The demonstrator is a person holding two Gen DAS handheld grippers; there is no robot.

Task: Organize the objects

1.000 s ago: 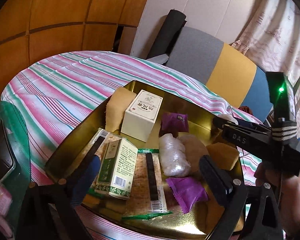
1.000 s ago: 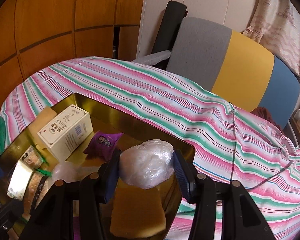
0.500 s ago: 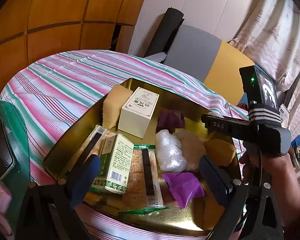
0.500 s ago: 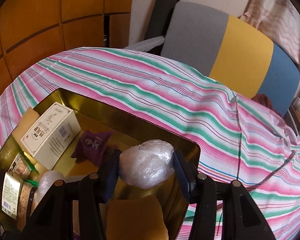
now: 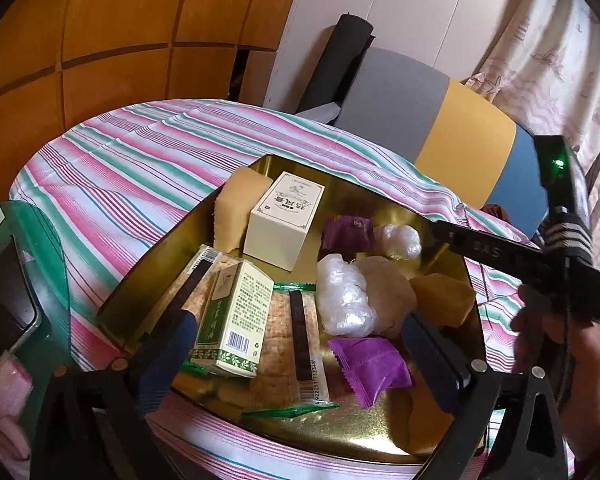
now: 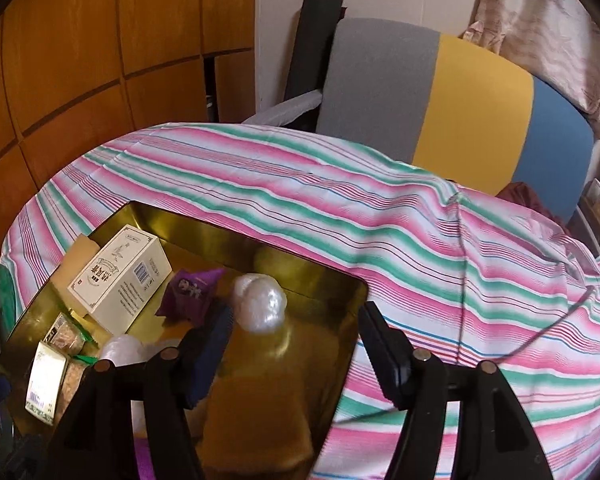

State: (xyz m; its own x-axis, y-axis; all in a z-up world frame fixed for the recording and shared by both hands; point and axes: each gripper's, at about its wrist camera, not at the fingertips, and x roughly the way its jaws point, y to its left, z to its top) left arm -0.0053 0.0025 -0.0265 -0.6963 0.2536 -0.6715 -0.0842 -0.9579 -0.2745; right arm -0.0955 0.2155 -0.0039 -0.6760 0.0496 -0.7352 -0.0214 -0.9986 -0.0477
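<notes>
A gold tray (image 5: pixel 140 280) on the striped cloth holds a white box (image 5: pixel 284 220), a green box (image 5: pixel 236 316), purple packets (image 5: pixel 372 364) and sponges. A small plastic-wrapped ball (image 6: pixel 260 304) lies loose in the tray's far corner (image 6: pixel 340 280), beside a purple packet (image 6: pixel 192 292). My right gripper (image 6: pixel 296 344) hovers just behind it, jaws opening, pads clear of it. The same ball (image 5: pixel 398 240) shows in the left wrist view, below the right gripper's body (image 5: pixel 520 256). My left gripper (image 5: pixel 300 356) stands open over the tray's near side, gripping nothing.
A larger wrapped lump (image 5: pixel 344 296) and a flat snack pack (image 5: pixel 300 344) lie mid-tray. A chair back (image 6: pixel 440 92) in grey, yellow and blue stands behind the table. A green glass edge (image 5: pixel 40 264) lies at the left. A hand (image 5: pixel 560 344) holds the right gripper.
The right gripper's jaws have widened and let go of the wrapped ball, which now rests in the tray's far corner. The left gripper has stayed put.
</notes>
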